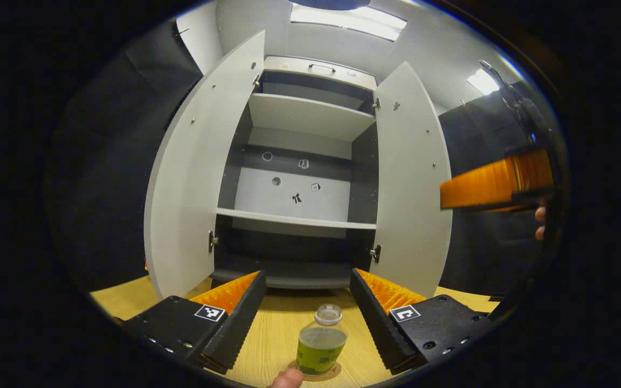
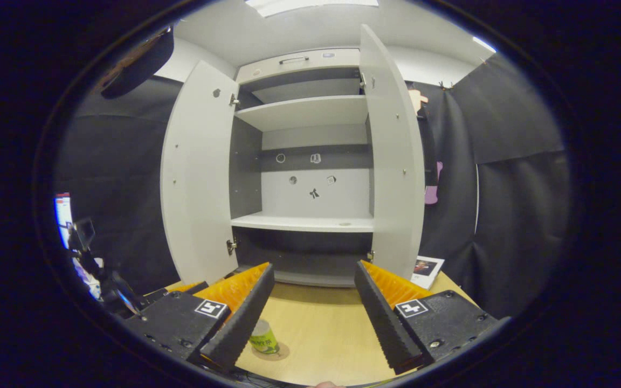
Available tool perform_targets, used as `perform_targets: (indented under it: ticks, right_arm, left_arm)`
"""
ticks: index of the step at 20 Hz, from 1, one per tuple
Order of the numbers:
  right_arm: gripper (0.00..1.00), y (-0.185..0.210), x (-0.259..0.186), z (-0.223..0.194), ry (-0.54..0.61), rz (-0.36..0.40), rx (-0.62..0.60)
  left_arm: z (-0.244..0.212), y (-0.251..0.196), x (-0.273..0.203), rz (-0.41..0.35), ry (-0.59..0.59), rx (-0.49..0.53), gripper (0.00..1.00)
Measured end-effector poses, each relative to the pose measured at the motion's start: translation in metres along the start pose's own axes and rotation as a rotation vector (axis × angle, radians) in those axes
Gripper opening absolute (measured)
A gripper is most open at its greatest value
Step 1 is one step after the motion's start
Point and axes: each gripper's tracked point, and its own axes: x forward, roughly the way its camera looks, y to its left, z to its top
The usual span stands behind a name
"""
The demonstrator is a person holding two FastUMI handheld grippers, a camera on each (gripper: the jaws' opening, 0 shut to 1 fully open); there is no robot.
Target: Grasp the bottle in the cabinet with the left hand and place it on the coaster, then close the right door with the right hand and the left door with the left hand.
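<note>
Bottle [image 2: 263, 337] half hidden behind right hand-held gripper [image 2: 310, 318] finger.

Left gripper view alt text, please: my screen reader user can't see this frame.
A small bottle of green liquid stands upright on a round coaster on the wooden table, between the open left tongs. Behind it, a grey cabinet stands with its left door and right door open and shelves bare. The other tongs show at right.
</note>
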Motion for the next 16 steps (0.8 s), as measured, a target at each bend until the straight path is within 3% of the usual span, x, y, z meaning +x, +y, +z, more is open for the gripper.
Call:
perform_targets:
  ticks: [6,9,10,12,13,14,16]
  right_arm:
    - [0.98,-0.005,0.014,0.004,-0.075,-0.023,0.053]
    - [0.98,-0.002,0.013,-0.018,-0.043,-0.009,0.102]
    - [0.98,-0.007,0.012,-0.017,-0.040,-0.019,0.111]
    - [0.98,-0.029,0.010,-0.002,-0.054,-0.057,0.111]
    - [0.98,-0.046,0.008,0.012,-0.071,-0.082,0.102]
    - [0.99,-0.066,0.006,0.033,-0.104,-0.112,0.093]
    - [0.98,-0.114,0.000,0.078,-0.173,-0.199,0.077]
  left_arm:
    - [0.059,0.019,0.010,0.039,0.013,0.047,0.99]
    - [0.067,0.024,0.009,0.052,0.013,0.070,0.95]
    - [0.067,0.023,0.007,0.052,0.015,0.066,0.99]
    - [0.066,0.025,0.008,0.058,0.025,0.059,0.94]
    - [0.063,0.026,0.008,0.066,0.033,0.058,0.99]
    - [0.062,0.029,0.008,0.077,0.038,0.055,0.95]
    - [0.058,0.031,0.008,0.091,0.045,0.039,0.95]
